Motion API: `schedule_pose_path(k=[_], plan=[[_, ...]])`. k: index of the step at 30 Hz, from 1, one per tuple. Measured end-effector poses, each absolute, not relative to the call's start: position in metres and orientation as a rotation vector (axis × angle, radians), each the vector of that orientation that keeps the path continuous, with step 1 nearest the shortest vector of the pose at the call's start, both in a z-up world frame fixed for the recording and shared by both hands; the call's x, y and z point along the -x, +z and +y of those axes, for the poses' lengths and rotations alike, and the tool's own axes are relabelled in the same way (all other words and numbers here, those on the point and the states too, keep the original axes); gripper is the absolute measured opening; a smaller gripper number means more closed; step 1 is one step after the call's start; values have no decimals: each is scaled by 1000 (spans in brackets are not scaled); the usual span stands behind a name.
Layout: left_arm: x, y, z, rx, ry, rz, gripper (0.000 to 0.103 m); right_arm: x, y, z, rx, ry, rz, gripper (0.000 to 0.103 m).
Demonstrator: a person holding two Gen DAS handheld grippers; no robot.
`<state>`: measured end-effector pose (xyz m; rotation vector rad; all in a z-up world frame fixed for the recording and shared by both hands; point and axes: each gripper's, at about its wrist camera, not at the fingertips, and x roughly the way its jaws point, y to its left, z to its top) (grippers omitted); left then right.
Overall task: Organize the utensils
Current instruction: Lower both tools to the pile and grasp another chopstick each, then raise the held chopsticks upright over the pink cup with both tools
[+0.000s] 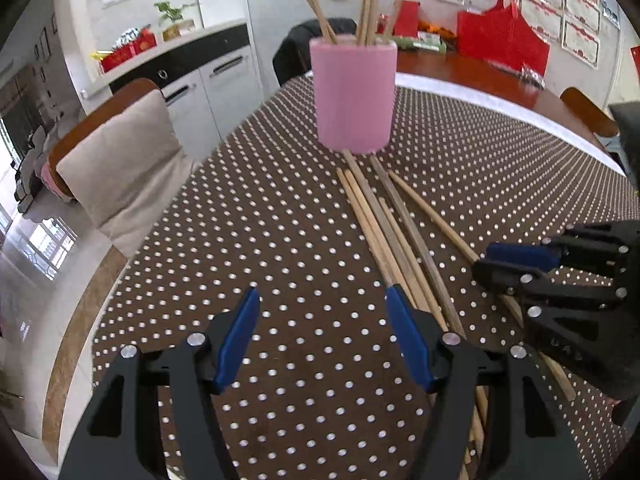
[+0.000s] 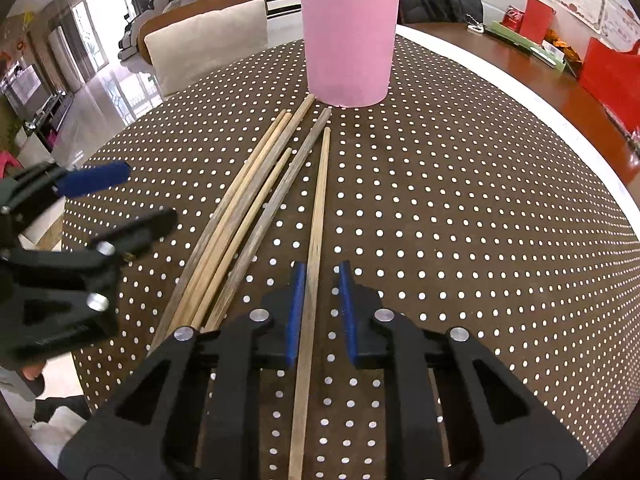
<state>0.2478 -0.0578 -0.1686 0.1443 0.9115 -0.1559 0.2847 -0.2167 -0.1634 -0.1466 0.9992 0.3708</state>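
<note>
A pink cup [image 1: 354, 96] [image 2: 350, 40] stands on the dotted brown tablecloth [image 1: 248, 216] with several wooden chopsticks upright in it. Several loose chopsticks [image 1: 384, 232] [image 2: 240, 216] lie in a bundle in front of it. One chopstick [image 2: 316, 232] [image 1: 432, 216] lies apart to the right. My right gripper [image 2: 322, 266] [image 1: 484, 262] straddles it: the left pad is against the stick, and a gap shows at the right pad. My left gripper [image 1: 320, 292] [image 2: 148, 194] hangs wide open over bare cloth, its right finger beside the bundle.
A chair with a beige cushion [image 1: 120, 172] [image 2: 204, 40] stands at the table's left side. Red bags [image 1: 504, 40] [image 2: 608, 76] and green boxes sit on the bare wooden tabletop beyond the cloth's white edge [image 1: 500, 104].
</note>
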Motion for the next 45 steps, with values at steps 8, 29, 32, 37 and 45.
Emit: schedule_pose_path(k=[8,29,32,37,45], plan=[[-263,-180,-62,-94,-181,973,65,-291,-165,-220,121,393,986,18],[-296,-181,-61,-83,-129,1064,54,-295,-164,-223,99,408,993,18],[-304,-179,-58,-84,-127,1074,41,-303,-163,-220,98,412,1016,18],[-316,-178,-51,-55,-124,1086,10,-318,-161,-216,110,424,1062,14],[-308,-172,-36,59,-171,1038,6,-322,-161,-226,71,401,1052,7]])
